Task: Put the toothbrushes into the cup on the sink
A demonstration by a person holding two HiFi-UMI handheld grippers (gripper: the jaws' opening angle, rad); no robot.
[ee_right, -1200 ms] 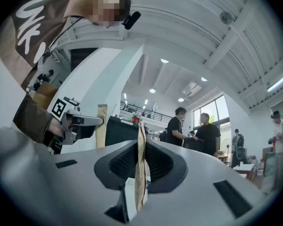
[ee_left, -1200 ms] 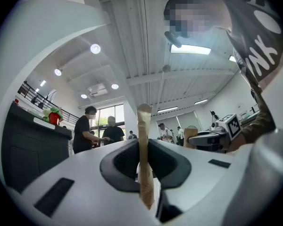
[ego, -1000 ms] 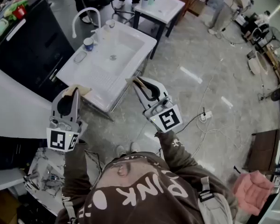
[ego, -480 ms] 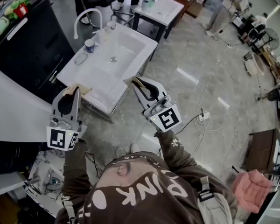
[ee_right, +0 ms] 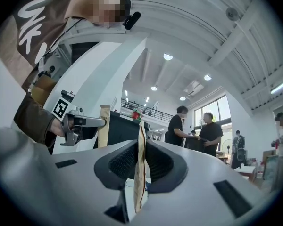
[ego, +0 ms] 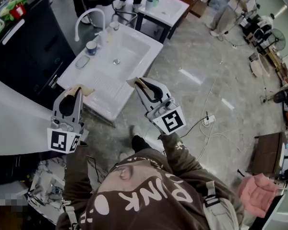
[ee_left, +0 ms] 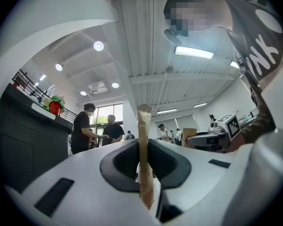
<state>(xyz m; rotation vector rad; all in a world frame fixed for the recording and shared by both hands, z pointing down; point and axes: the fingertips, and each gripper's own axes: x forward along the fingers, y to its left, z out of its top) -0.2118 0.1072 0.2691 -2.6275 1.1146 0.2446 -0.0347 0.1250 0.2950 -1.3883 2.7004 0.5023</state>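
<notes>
White sink (ego: 143, 38) with a blue cup (ego: 90, 47) on its rim

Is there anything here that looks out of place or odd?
Nothing looks spilled or broken. One oddity: both the left gripper and right gripper are shut on nothing, and I see no toothbrush near the cup on the sink.
</notes>
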